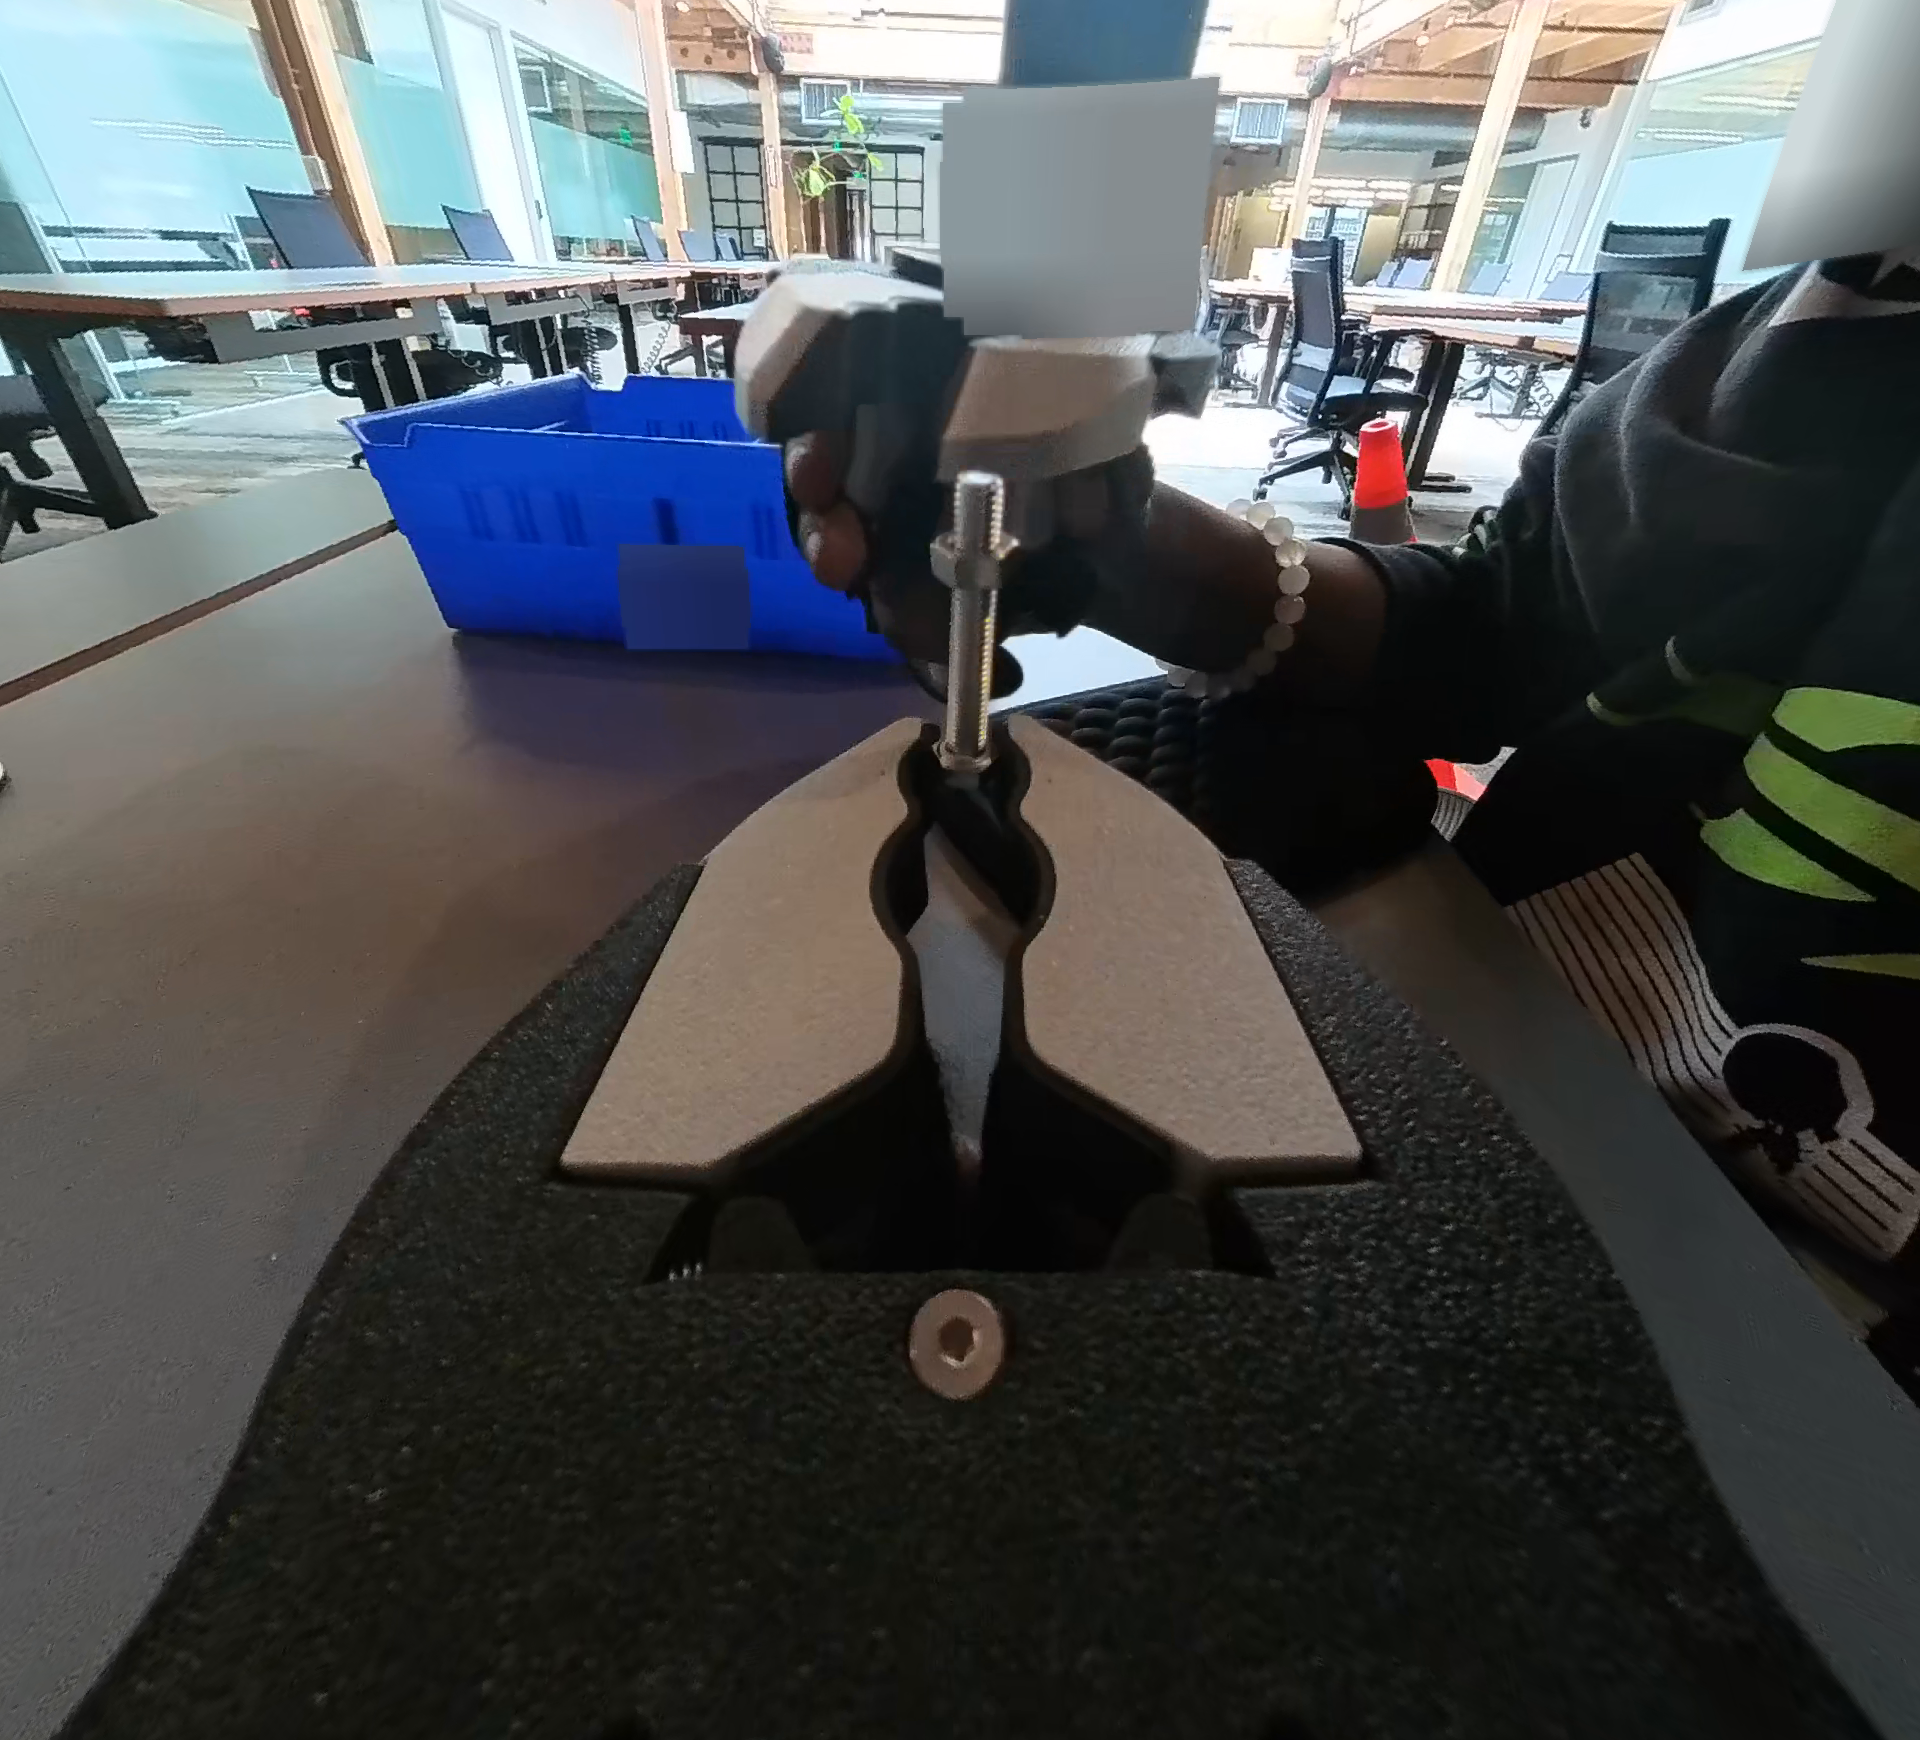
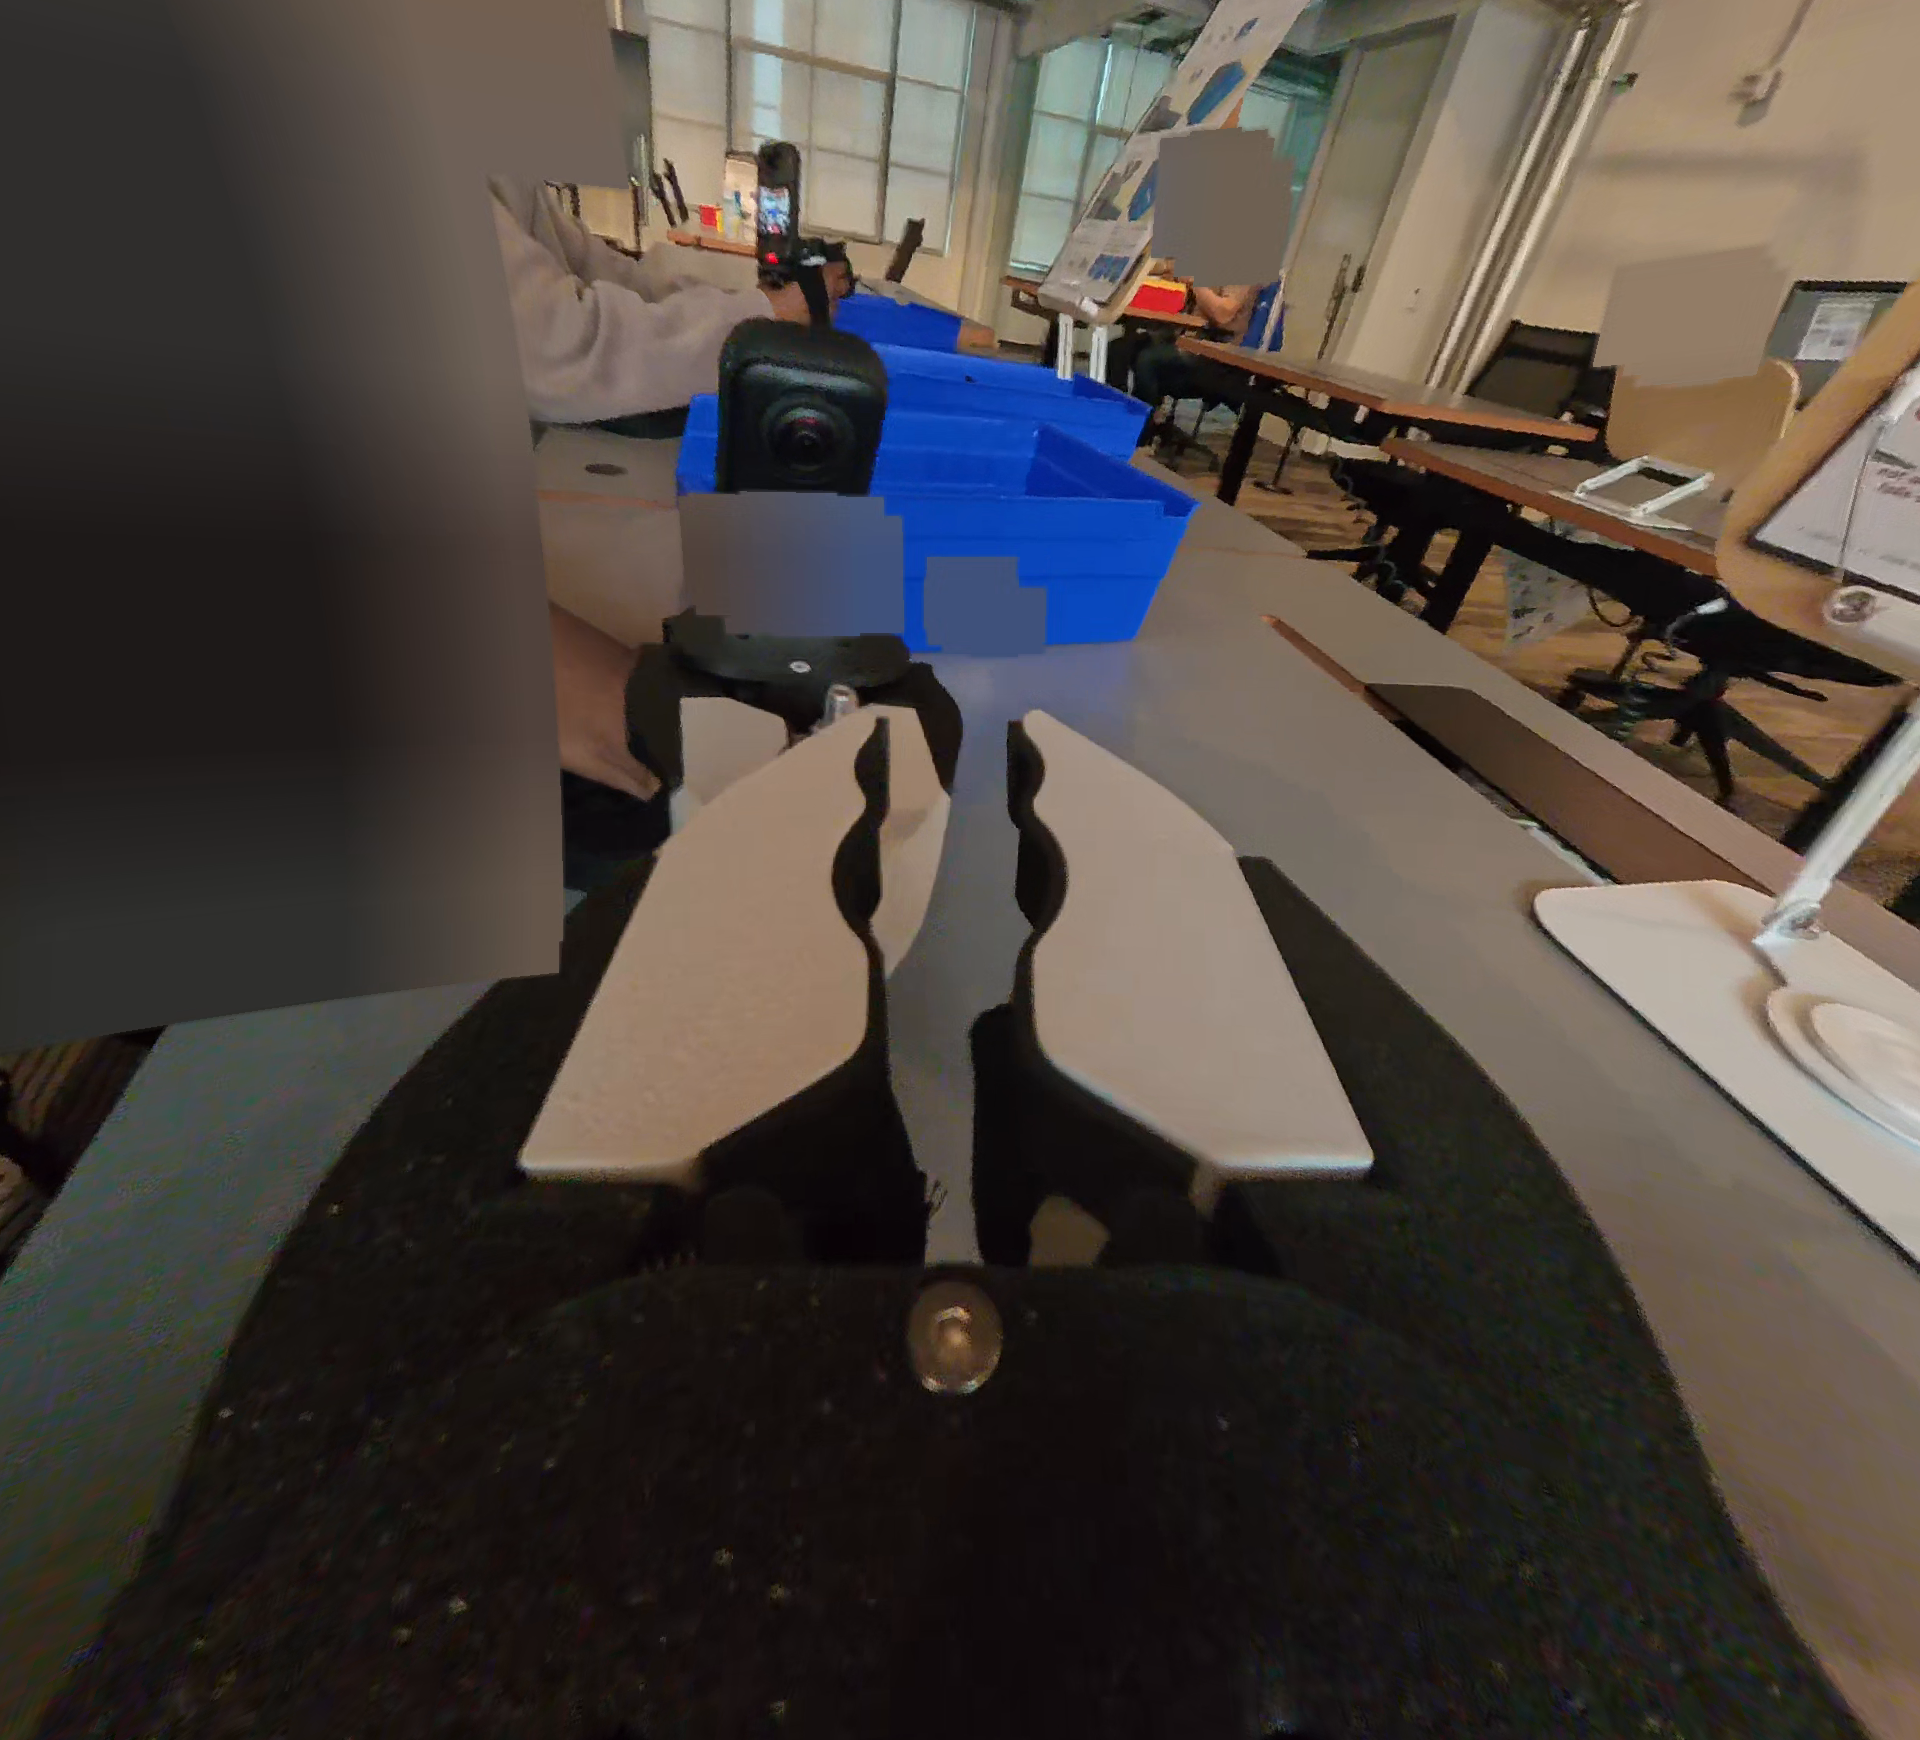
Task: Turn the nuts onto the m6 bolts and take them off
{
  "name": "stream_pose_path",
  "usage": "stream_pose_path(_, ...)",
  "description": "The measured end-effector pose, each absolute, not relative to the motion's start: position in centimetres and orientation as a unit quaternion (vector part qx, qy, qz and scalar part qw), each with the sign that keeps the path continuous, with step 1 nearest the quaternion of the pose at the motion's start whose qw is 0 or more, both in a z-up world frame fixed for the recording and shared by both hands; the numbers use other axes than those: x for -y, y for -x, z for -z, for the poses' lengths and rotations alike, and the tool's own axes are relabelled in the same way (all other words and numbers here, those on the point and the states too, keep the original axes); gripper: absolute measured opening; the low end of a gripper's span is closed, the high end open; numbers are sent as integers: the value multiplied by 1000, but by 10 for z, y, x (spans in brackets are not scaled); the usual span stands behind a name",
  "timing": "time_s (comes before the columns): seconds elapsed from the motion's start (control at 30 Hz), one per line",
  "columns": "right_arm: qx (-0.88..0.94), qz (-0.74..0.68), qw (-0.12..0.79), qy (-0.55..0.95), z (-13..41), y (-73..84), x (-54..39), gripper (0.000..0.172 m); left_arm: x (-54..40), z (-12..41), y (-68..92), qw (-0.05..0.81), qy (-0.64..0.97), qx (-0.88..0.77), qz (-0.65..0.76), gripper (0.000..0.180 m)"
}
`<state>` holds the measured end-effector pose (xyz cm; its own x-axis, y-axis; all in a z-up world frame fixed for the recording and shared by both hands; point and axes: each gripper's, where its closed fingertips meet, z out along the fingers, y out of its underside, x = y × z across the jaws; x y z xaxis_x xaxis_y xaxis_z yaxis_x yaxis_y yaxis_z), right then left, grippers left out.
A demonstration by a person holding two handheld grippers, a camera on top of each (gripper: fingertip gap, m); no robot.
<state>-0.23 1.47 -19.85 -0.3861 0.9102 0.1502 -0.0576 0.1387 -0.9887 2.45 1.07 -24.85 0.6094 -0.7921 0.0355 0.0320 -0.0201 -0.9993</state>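
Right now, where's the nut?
Left wrist view, centre: nut sits high on the upright bolt held by the left tongs, before the blue bin.

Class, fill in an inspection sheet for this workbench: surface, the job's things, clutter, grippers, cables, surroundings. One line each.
Surface: dark table, mostly bare.
Job's things: silver bolt upright, head down between the left fingers; one nut threaded near its top.
Clutter: blue bin behind the bolt; white lamp base at the right.
Grippers: left gripper shut on the bolt; right gripper open, nothing between its fingers.
Cables: nothing seen on the table.
Surroundings: open office with desks, chairs, an orange cone; other people at further tables.
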Motion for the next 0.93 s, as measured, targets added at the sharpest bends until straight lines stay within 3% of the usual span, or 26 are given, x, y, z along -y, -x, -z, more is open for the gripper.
stream_pose_path(0.2,640,-548,422,335,205,7,0,32,-12,250,-25,630,640,-297,324,9)
stream_pose_path(0.93,630,-549,429,343,200,2,-11,29,-11,250,-25,627,641,-299,326,9)
